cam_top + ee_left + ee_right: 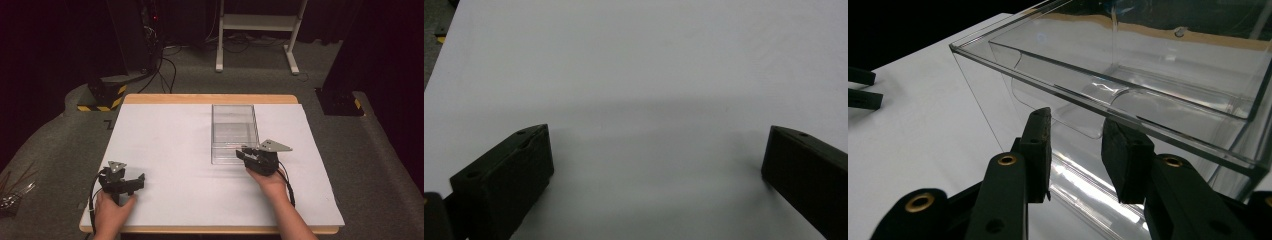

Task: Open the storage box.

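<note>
High view: clear plastic box [235, 132] sits mid-table [165, 135]. Right gripper [248, 153], jaws slightly parted, seemingly empty, meets its near wall; pushing could slide it. Left gripper [134, 181] rests wide open, well apart.

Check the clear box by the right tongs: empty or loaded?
Empty. The clear box shows only bare floor through its walls, in the high view and in the right tongs' own view.

clear box [235, 132] blocking right, left table [165, 135] open
</note>
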Available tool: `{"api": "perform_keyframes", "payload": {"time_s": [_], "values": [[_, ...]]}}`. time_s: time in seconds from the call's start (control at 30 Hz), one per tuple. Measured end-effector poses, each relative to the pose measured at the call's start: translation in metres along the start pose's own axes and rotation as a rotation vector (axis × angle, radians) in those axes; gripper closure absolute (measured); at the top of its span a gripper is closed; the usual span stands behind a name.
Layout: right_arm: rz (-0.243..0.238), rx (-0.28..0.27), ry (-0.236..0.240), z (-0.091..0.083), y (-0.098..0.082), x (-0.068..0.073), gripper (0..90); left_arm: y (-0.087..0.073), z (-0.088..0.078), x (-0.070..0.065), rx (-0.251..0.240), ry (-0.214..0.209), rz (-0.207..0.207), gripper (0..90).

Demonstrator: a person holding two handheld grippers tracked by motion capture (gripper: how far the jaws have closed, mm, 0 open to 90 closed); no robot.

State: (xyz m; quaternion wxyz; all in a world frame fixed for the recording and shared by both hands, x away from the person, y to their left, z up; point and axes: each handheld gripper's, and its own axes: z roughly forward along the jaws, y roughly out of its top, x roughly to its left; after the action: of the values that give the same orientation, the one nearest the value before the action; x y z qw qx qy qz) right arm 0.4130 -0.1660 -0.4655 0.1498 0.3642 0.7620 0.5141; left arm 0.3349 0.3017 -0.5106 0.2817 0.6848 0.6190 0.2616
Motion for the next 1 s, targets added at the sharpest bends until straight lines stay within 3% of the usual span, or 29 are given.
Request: {"api": "perform_keyframes", "payload": {"time_s": [0.3,0.33,1.0], "values": [[-0.018,-0.007,0.033,0.0002,-0.0011,-0.0036,71.5,0.0000,0.0000,0.0000,0.000,0.000,0.000,0.3],[-0.023,-0.010,0.057,-0.0005,-0.0021,-0.0063,73.6,0.0000,0.0000,0.0000,0.000,0.000,0.000,0.4],[-0.045,-0.011,0.087,-0.0089,-0.0061,-0.0074,78.2,-0.0001,0.0000,-0.0001,-0.001,0.001,0.000,0.4]]}}
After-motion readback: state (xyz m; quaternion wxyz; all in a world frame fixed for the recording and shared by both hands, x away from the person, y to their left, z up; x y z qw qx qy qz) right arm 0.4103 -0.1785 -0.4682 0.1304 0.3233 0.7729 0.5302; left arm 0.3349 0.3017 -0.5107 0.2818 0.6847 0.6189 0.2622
